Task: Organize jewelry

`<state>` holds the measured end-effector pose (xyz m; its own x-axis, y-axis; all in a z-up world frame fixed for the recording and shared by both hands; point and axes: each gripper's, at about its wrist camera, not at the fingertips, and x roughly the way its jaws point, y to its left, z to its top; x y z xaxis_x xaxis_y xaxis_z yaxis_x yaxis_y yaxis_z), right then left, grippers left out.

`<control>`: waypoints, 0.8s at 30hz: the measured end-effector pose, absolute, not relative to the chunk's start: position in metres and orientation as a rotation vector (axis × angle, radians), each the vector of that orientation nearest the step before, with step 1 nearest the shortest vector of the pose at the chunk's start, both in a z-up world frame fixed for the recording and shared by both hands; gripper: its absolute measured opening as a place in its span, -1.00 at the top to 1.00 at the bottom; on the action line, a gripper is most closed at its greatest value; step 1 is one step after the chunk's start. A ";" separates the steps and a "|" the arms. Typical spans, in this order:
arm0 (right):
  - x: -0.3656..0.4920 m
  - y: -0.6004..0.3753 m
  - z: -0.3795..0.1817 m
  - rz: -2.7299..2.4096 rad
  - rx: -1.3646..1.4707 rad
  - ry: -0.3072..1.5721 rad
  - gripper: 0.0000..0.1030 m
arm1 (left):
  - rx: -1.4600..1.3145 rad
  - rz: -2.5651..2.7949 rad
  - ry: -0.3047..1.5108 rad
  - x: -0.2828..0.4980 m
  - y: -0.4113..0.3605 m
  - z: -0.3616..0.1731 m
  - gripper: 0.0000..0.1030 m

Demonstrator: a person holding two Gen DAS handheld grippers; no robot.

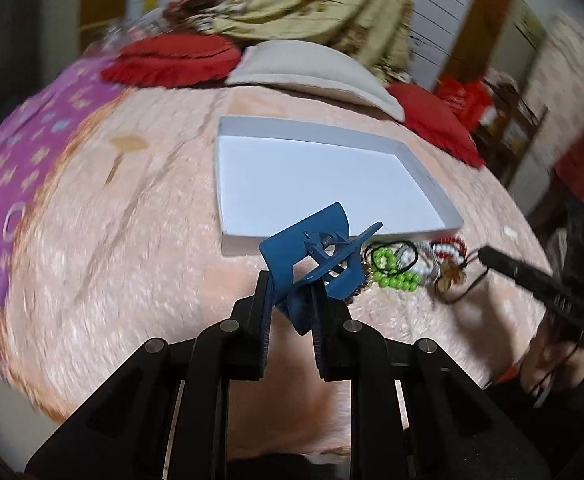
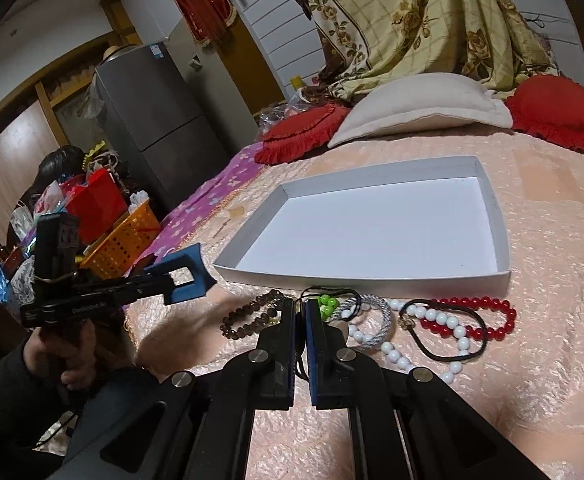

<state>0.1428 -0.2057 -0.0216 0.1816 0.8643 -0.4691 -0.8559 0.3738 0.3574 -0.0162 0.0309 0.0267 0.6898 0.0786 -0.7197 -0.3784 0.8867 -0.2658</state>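
My left gripper is shut on a blue hair clip and holds it above the bed, just in front of the empty white tray. In the right wrist view the left gripper with the blue clip is at the left. My right gripper is shut on a thin black cord in the jewelry pile. The pile lies before the tray: green beads, a brown bead bracelet, a silver bangle, white beads, red beads. The pile also shows in the left wrist view.
A peach bedspread covers the bed. Red cushions and a beige pillow lie behind the tray. An orange basket, red bags and a grey fridge stand off the bed's left side.
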 end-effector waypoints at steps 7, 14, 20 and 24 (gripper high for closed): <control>0.138 -0.224 -0.013 1.197 0.037 0.647 0.92 | -0.427 0.320 0.742 -0.019 0.014 0.018 0.69; 0.138 -0.231 -0.008 1.189 0.051 0.640 0.92 | -0.368 0.369 0.730 -0.030 0.012 0.031 0.69; 0.135 -0.224 -0.008 1.188 0.040 0.644 0.92 | -0.328 0.382 0.720 -0.043 0.016 0.032 0.69; 0.136 -0.218 -0.009 1.185 0.032 0.641 0.92 | -0.390 0.355 0.701 -0.043 0.027 0.031 0.69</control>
<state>0.1357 -0.2179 -0.0094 0.2213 0.8663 -0.4478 -0.8490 0.3971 0.3487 -0.0432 0.0271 0.0312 0.7104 0.1826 -0.6797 -0.4392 0.8696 -0.2254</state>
